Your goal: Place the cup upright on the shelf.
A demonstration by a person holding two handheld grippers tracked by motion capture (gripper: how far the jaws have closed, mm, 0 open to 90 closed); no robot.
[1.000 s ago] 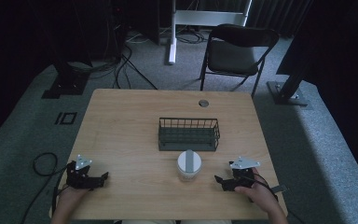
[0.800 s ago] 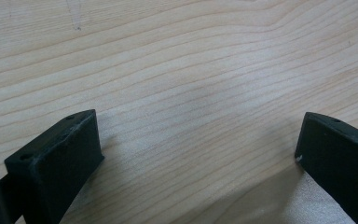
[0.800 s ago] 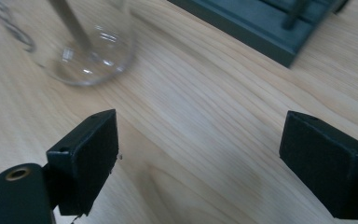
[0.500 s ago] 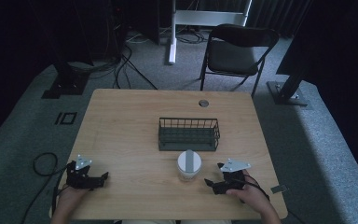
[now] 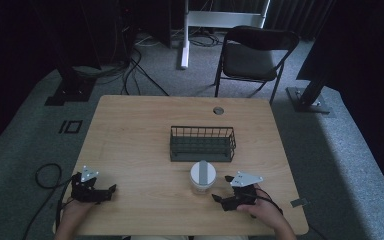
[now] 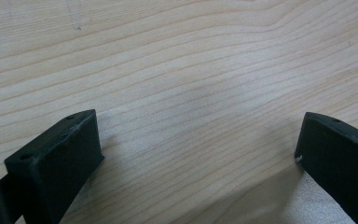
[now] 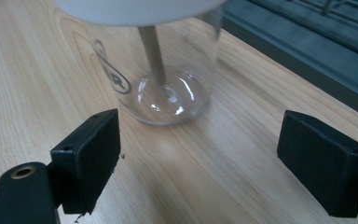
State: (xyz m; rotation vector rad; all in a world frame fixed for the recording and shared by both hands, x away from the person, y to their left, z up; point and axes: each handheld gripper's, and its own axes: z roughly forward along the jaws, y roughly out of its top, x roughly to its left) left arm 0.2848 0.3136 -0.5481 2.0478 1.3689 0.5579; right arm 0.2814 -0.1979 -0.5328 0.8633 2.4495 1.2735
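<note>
Two grippers sit low over my table (image 5: 130,130), each with its jaws spread and holding nothing. My right gripper (image 5: 224,201) is near the front edge, just right of the clear jar (image 5: 202,177); in the right gripper view the jar (image 7: 168,70) stands upright just ahead of the jaws, apart from them, a thin stick inside. I see a dark wire basket (image 5: 202,144) just behind the jar, blocking the far side. My left gripper (image 5: 106,192) is well apart at the front left corner, over bare wood.
</note>
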